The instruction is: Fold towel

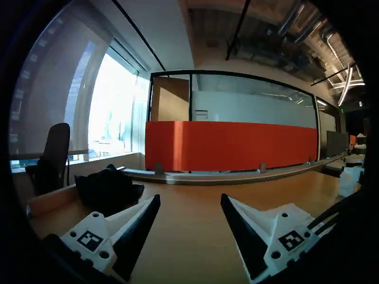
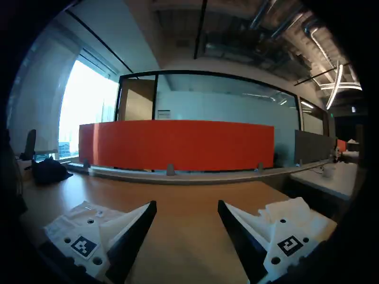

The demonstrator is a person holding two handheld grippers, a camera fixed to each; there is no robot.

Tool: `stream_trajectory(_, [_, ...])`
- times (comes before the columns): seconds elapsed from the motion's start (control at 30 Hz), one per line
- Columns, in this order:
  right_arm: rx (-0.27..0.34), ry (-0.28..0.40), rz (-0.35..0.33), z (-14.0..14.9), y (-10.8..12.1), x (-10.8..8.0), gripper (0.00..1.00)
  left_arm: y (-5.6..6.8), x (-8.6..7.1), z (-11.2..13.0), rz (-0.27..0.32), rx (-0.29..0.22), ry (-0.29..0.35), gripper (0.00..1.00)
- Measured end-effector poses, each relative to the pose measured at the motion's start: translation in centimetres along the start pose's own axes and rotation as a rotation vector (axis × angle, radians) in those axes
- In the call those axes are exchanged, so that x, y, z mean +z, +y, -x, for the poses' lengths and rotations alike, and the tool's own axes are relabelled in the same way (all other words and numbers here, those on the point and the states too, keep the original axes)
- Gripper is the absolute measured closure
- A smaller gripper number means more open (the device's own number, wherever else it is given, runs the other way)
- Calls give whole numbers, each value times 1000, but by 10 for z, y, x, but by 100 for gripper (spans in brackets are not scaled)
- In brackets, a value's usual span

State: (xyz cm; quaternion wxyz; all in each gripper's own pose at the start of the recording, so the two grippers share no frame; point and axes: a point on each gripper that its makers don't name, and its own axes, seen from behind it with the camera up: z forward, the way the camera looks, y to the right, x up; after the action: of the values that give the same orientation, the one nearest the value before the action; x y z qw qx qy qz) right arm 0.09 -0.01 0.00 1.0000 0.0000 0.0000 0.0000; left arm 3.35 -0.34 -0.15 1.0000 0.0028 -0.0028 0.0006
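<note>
left gripper view: left gripper [image 1: 189,196] jaws wide apart above desk [image 1: 189,246]

Nothing legible right now: the small paper notice [image 1: 201,114] on the glass wall [image 1: 256,104] is too tiny to read, and the square coded markers [image 1: 90,240] on the fingers [image 1: 108,223] hold no letters

Towel [image 2: 85,211] partly hidden (behind fingers [image 2: 130,232]).
</note>
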Motion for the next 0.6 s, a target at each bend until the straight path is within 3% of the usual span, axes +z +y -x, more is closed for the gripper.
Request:
stream_trajectory(0.4, [-21,5,-7,-85,-3,-5,0,10,-9,-83,11,1,-24,6])
stream_trajectory(0.6, [-23,-1,-9,-112,-3,-7,0,12,-13,-102,20,1,-49,6])
